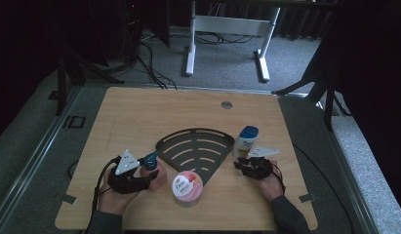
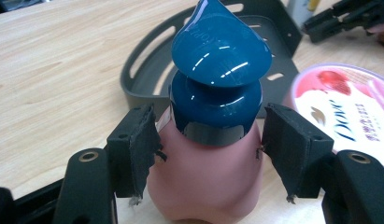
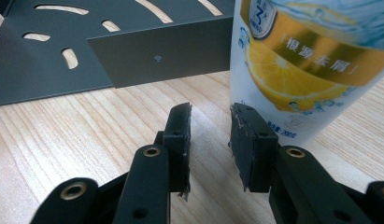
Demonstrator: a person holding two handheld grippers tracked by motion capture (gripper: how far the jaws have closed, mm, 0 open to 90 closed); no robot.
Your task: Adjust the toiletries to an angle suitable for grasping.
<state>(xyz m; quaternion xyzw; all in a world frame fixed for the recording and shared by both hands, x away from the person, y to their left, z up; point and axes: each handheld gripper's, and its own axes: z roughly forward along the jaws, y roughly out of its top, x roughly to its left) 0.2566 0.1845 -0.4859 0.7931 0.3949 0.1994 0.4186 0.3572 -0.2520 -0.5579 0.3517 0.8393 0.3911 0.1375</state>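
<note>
Pump bottles: I count one, a pink bottle (image 2: 206,179) with a dark teal pump head, standing upright on the table (image 1: 134,114) near its front left, just left of the jar.
Jars: one, the Dove jar (image 1: 187,187) with a pink and white lid, upright at the front centre, just in front of the rack's rounded edge.
Tubes: one, a white tube (image 1: 246,141) with a blue cap and a lemon picture, standing cap up just beside the rack's right corner.
Racks: one, a dark grey corner rack (image 1: 198,146), fan-shaped with curved slots, lying flat in the middle of the table.
Grippers: two, one in each of the person's hands.
Left gripper (image 2: 208,149): I see its jaws spread on either side of the pink bottle's shoulder. The pads (image 2: 138,149) stand beside the bottle, a thin gap showing on the left and the right pad at most brushing it; I read no squeeze on it. The bottle sits on the table between them.
Right gripper (image 3: 209,140): its jaws are parted by a narrow gap with only bare table between them. It holds nothing. The tube stands just beyond its right-hand jaw; I cannot tell whether that jaw touches it.
Where the hands sit: left hand at the front left, right hand at the front right, well apart.
</note>
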